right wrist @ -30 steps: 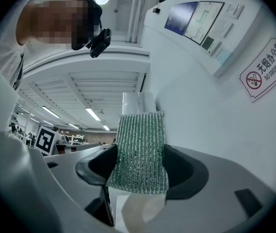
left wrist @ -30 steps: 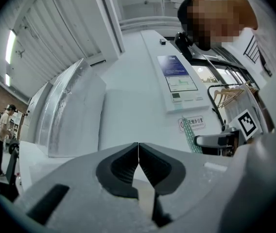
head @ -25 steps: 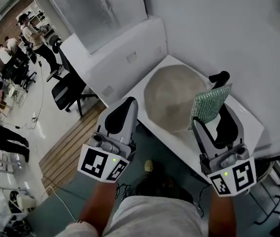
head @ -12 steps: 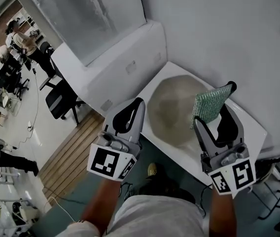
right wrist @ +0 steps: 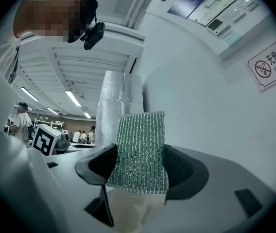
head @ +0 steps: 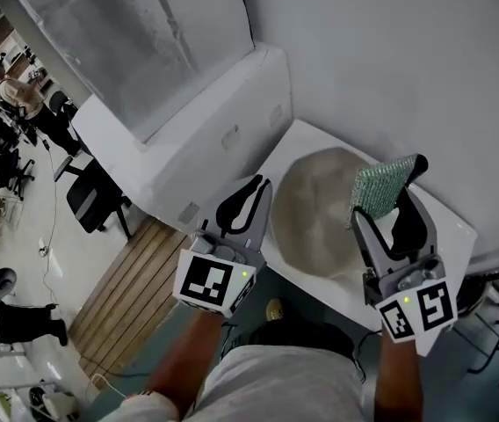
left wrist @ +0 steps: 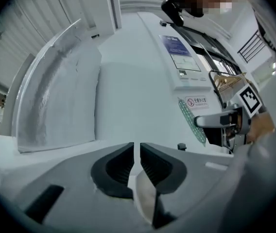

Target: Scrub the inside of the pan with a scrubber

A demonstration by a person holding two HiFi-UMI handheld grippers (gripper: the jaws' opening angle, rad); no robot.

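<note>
Right tongs (right wrist: pixel 139 165) clamped on green scrubber (right wrist: pixel 141 147), left tongs (left wrist: pixel 134 163) just opening a crack, empty

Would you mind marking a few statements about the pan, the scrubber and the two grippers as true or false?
1. The right gripper grips the green scrubber. True.
2. The pan sits on the floor. False: it rests on the white table.
3. The left gripper holds a cloth. False: nothing is between its jaws, which have just been opening and stand a slit apart.
4. The pan's handle is black. True.
</note>
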